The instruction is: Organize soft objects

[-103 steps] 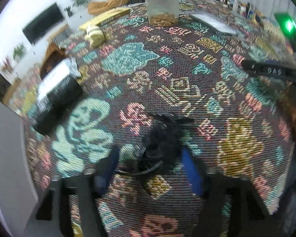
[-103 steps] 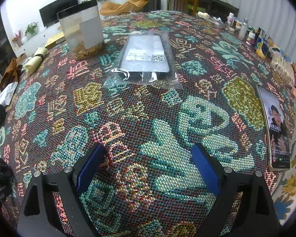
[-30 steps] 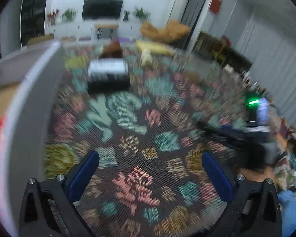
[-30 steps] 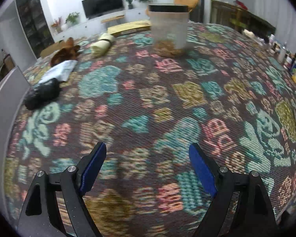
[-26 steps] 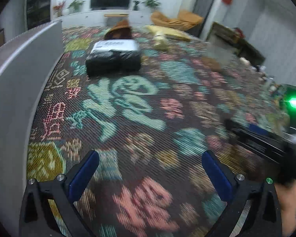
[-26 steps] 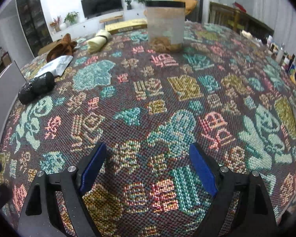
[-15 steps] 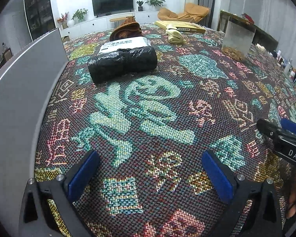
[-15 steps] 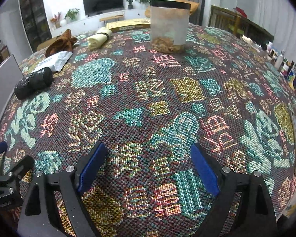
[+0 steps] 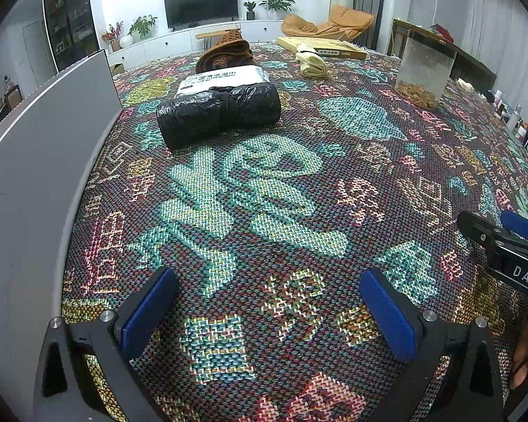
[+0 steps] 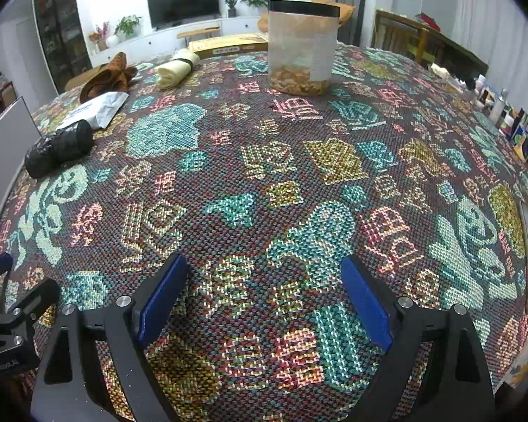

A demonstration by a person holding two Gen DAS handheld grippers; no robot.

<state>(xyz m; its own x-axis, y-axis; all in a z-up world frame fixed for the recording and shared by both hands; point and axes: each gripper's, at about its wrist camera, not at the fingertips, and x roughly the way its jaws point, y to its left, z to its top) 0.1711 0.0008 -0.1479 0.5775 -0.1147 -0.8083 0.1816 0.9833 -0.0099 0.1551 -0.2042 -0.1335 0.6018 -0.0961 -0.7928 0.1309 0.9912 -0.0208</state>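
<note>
Black bag roll [image 9: 219,114] untouched, left tongs [image 9: 267,311] and right tongs [image 10: 264,297] spread wide, empty

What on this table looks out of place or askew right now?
Nothing looks spilled or damaged. The black plastic roll lies on its side, overlapping the edge of the white pouch. The brown knit is crumpled behind them. Both grippers hang open and empty.
</note>
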